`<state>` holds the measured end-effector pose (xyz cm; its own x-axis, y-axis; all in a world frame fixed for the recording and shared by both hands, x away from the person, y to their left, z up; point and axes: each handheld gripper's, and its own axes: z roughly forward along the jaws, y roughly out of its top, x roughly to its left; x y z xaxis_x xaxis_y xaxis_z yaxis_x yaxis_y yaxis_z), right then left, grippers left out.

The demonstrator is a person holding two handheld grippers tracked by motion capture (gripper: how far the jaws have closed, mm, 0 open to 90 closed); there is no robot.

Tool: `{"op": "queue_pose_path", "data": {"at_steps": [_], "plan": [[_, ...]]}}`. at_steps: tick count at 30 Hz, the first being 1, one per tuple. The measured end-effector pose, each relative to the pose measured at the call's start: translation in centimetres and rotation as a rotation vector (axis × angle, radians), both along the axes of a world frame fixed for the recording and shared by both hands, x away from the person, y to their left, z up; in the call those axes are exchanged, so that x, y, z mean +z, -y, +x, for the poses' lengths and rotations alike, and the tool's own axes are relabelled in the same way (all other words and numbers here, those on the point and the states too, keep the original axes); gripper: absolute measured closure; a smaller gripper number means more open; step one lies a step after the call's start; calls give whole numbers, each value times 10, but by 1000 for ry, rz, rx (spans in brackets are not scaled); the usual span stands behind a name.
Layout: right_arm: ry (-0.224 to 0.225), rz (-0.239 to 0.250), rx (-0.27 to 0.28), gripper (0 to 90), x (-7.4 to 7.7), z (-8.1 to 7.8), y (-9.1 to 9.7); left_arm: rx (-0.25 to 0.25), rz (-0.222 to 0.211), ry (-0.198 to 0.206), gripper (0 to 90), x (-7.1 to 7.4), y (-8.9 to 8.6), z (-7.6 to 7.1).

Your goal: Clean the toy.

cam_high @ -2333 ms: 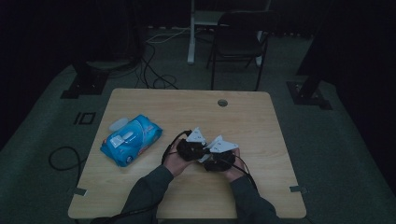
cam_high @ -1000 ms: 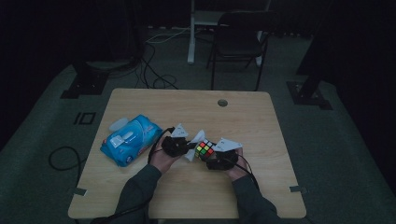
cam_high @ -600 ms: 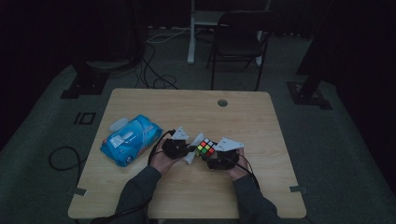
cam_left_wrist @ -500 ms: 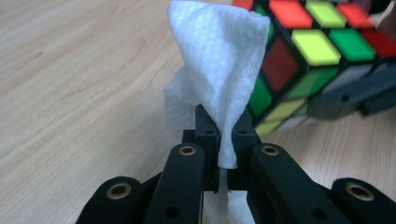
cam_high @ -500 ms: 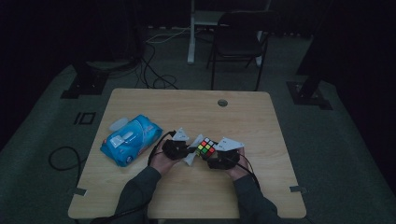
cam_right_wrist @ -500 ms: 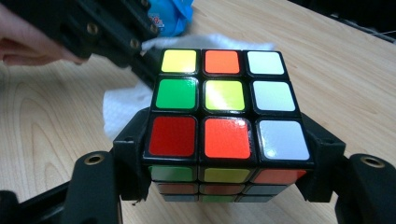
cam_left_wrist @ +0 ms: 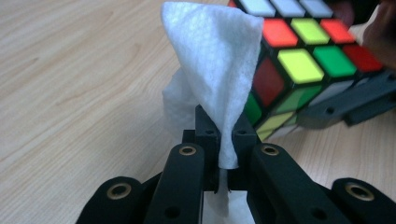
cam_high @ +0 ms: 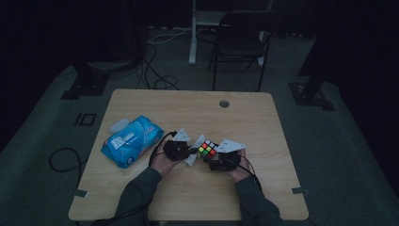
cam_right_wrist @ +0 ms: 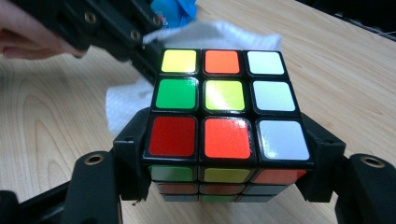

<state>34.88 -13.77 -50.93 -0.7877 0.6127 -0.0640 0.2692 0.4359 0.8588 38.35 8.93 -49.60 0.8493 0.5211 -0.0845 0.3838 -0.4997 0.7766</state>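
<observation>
A scrambled colour cube (cam_high: 207, 149) (cam_right_wrist: 224, 123) is clamped between the jaws of my right gripper (cam_high: 215, 157) (cam_right_wrist: 226, 163), just above the wooden table (cam_high: 197, 113). My left gripper (cam_high: 190, 151) (cam_left_wrist: 226, 140) is shut on a white wet wipe (cam_left_wrist: 215, 70) (cam_high: 194, 150), pinched at its lower end so the sheet stands up in a peak. The wipe leans against the left side of the cube (cam_left_wrist: 299, 65). In the right gripper view the wipe (cam_right_wrist: 140, 98) lies behind and left of the cube, with the left gripper's black arm above it.
A blue pack of wet wipes (cam_high: 131, 140) lies at the table's left. A cable hole (cam_high: 224, 103) sits near the far edge. A chair (cam_high: 240, 42) and cables stand on the floor beyond the table. The person's forearms come in from the bottom.
The two grippers have drawn slightly apart since the earliest frame, uncovering the cube between them. Over the last second nothing has visibly moved.
</observation>
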Motion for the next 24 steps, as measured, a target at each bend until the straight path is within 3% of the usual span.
{"op": "queue_pose_path", "data": {"at_steps": [15,24], "plan": [[-16,-32,30,341,-8,-2,-10,-12,-104,23,875,23,-3,-2],[-16,-31,25,341,-8,-2,-9,-16,-116,27,874,26,-2,-1]]}}
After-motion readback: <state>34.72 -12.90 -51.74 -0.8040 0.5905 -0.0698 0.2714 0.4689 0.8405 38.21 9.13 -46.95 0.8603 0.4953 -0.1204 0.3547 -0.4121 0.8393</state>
